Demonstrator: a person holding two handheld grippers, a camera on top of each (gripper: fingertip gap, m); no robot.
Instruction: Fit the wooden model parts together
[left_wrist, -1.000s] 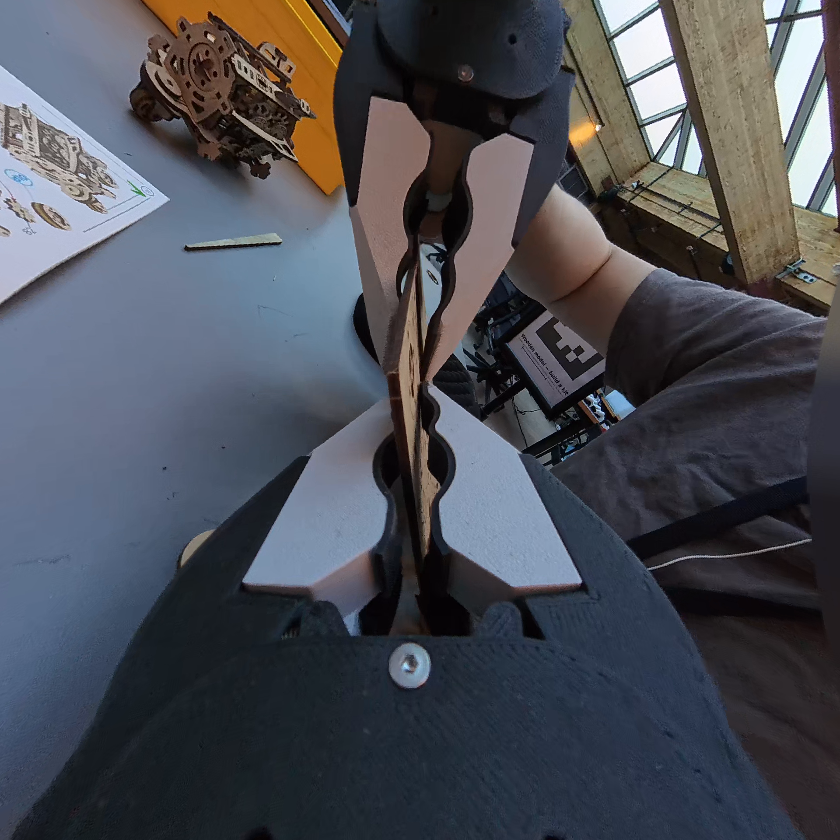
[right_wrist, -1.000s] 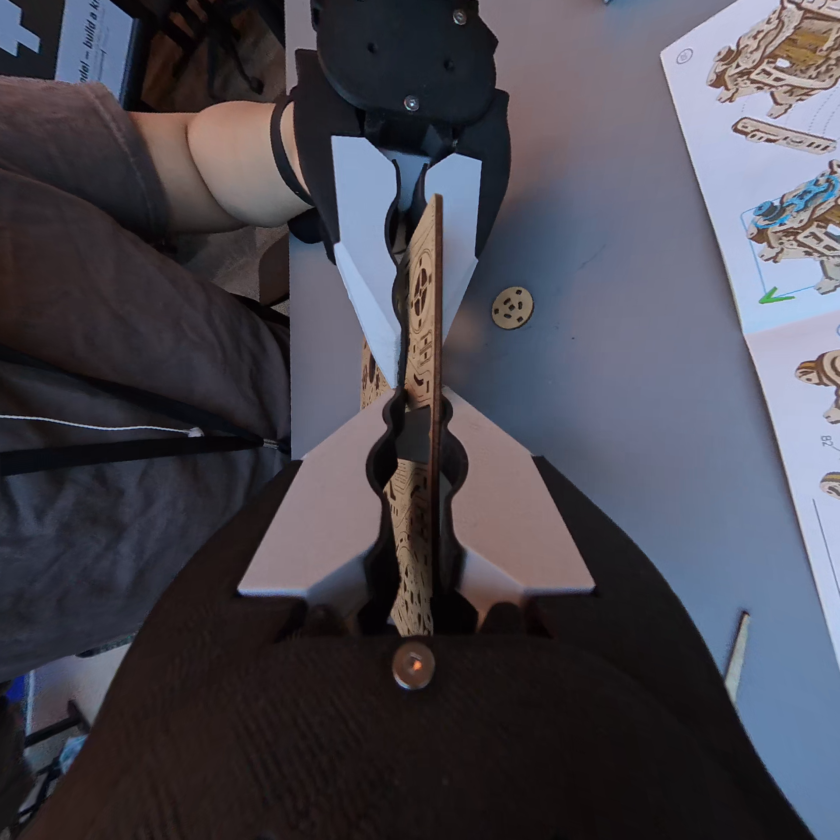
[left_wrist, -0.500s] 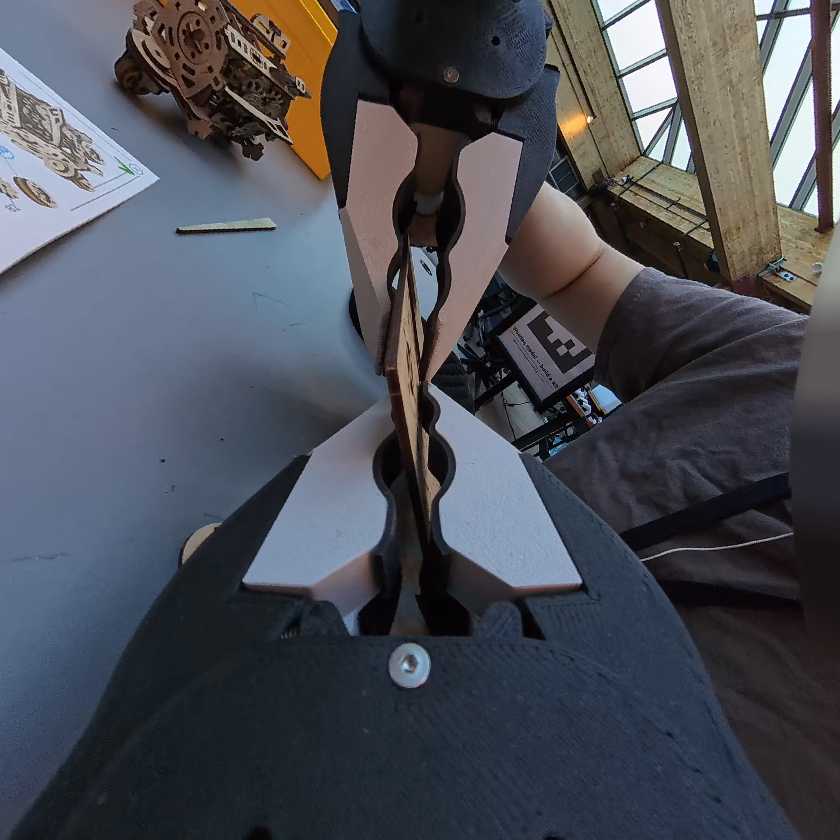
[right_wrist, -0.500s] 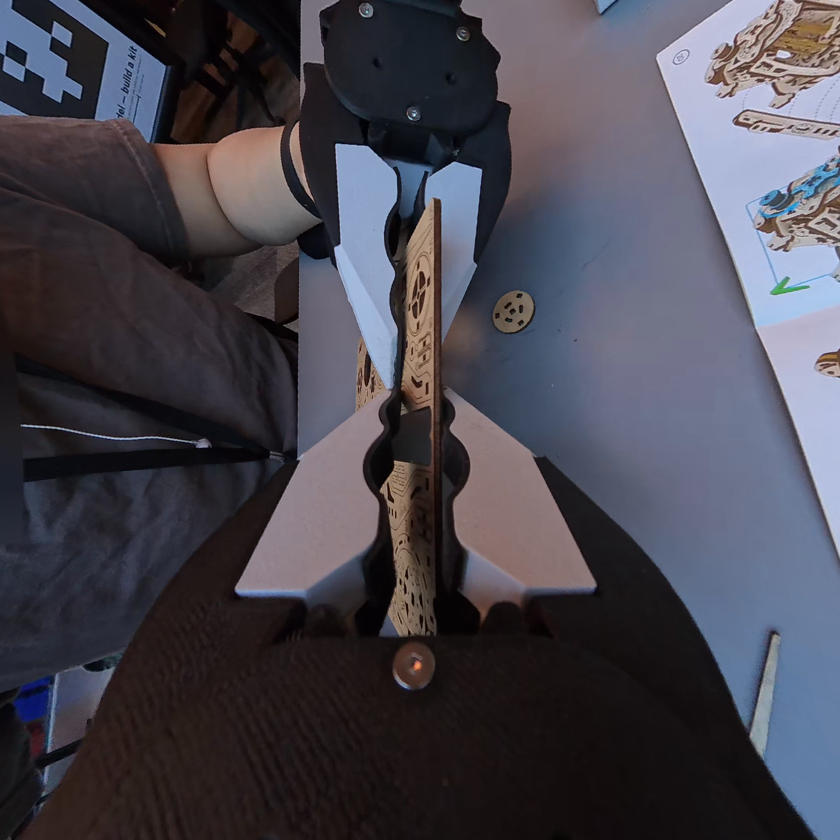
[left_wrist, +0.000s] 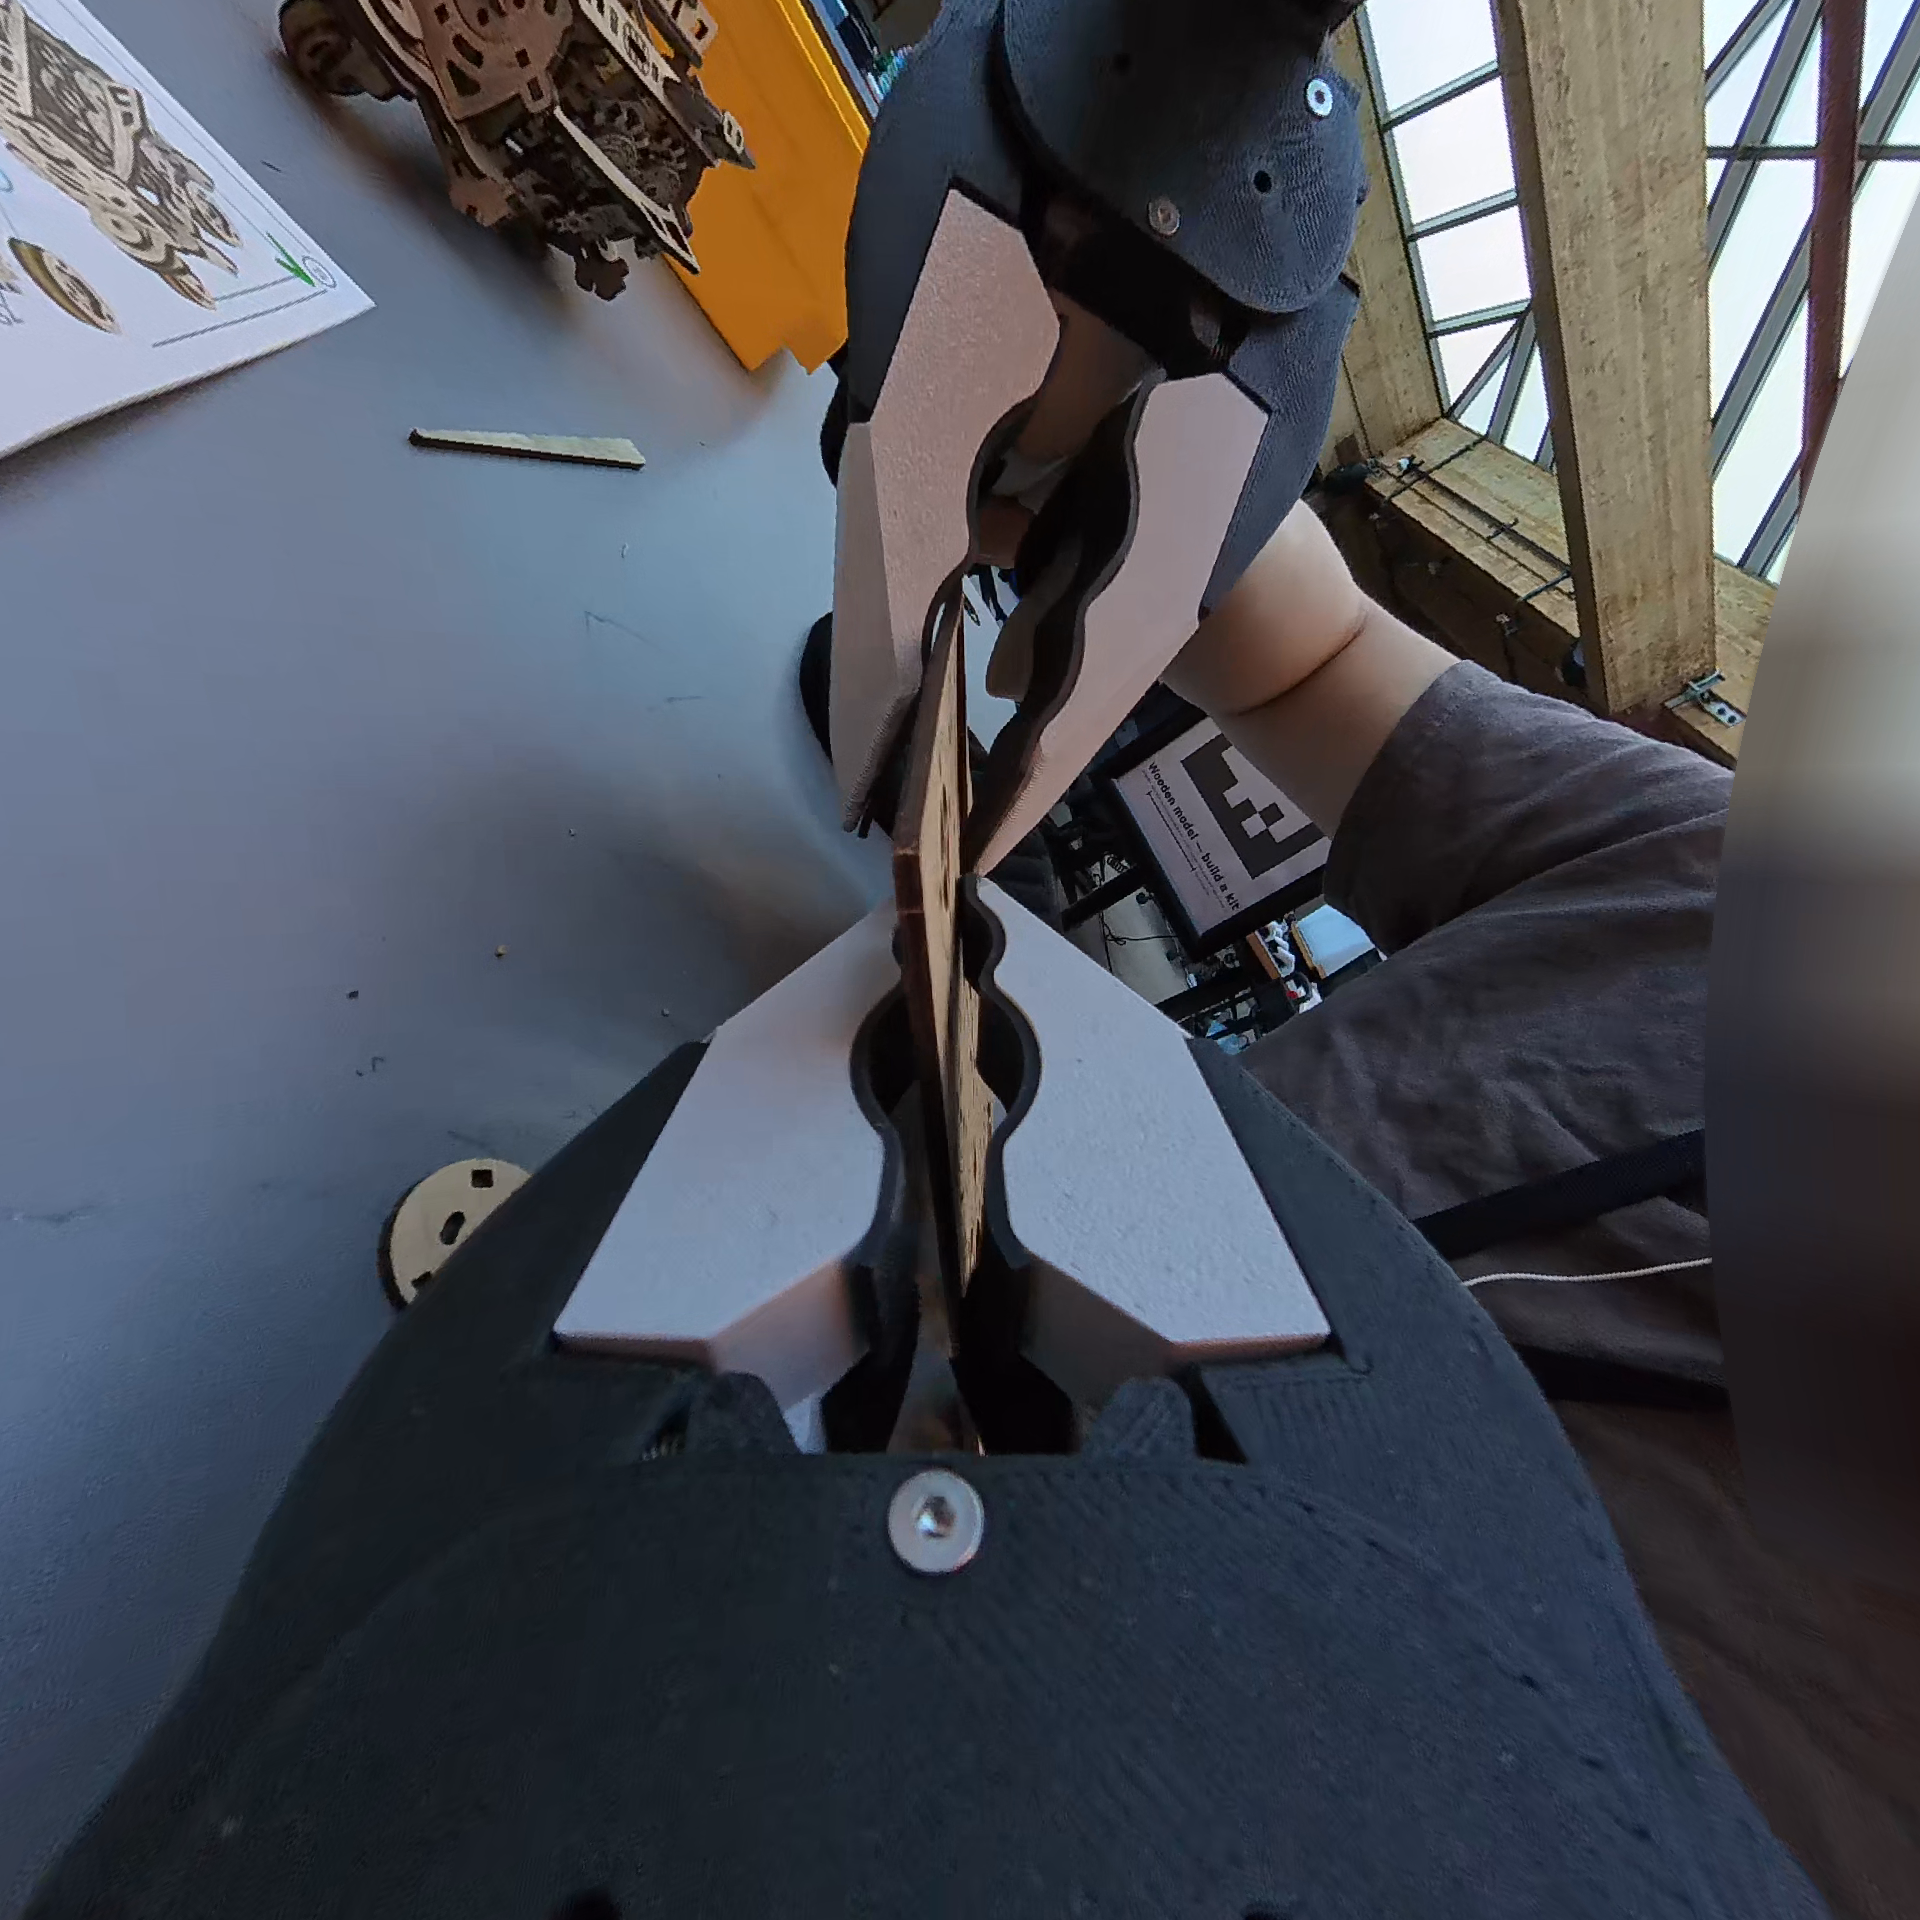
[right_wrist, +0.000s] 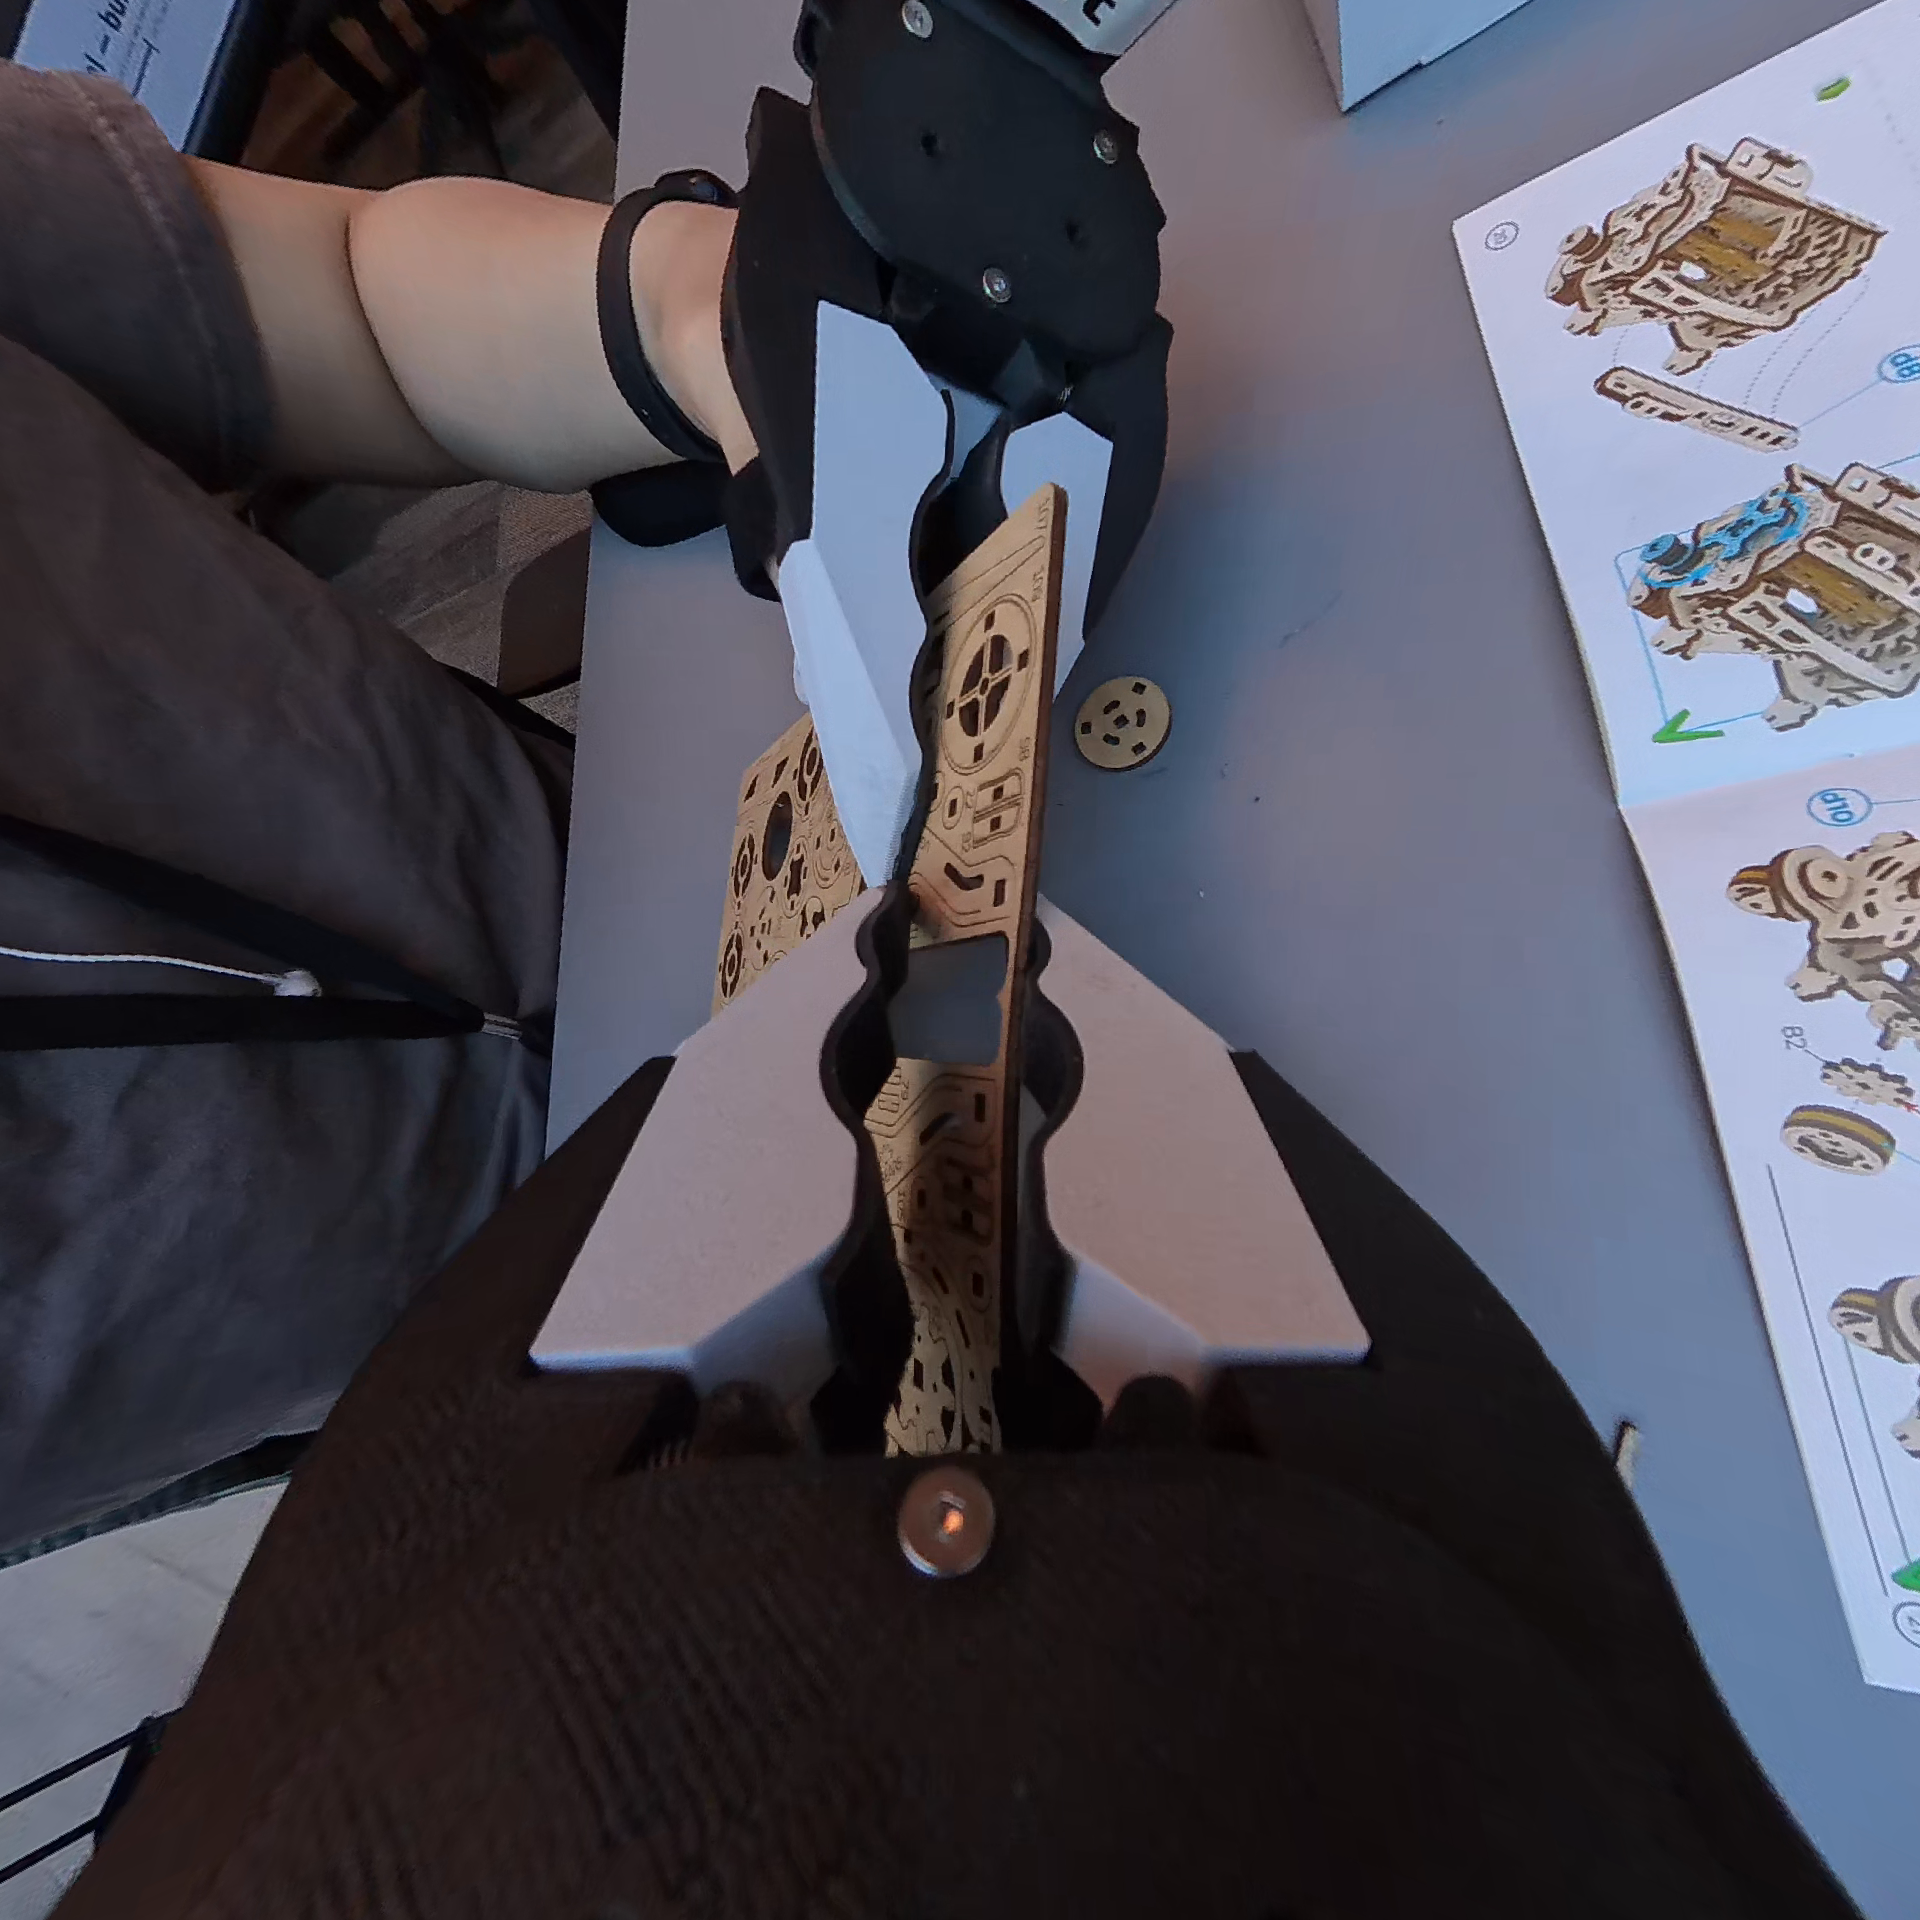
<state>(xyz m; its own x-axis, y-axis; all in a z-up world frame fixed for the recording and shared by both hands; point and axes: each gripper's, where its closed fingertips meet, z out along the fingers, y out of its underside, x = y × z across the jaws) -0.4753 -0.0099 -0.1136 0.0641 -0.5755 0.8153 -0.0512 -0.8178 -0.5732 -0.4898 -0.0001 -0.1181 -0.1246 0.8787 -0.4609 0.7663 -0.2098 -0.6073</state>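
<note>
A thin laser-cut wooden sheet (left_wrist: 940, 790) stands on edge above the grey table, held between both grippers. My left gripper (left_wrist: 935, 899) is shut on one end of it. My right gripper (left_wrist: 930, 831) faces it from above in the left wrist view, rolled to one side. In the right wrist view my right gripper (right_wrist: 961, 920) is shut on the sheet (right_wrist: 987, 675), whose cut-out face shows at a slant. The left gripper (right_wrist: 966, 769) holds the far end. The sheet's lower part hangs behind the fingers.
A built wooden model (left_wrist: 540, 114) stands beside a yellow box (left_wrist: 769, 239). An instruction sheet (right_wrist: 1766, 623) lies on the table, with a round wooden disc (right_wrist: 1122, 722) and a loose wooden strip (left_wrist: 525, 447). The person's arms and torso are at the table edge. The grippers are tip to tip, or close to it. The round wooden disc (right_wrist: 1122, 722) is about 9 centimetres from both grippers' fingertips.
The two grippers have twisted against each other. The right gripper has rolled sideways, and the sheet's face now shows more in the right wrist view. Both still hold the sheet.
</note>
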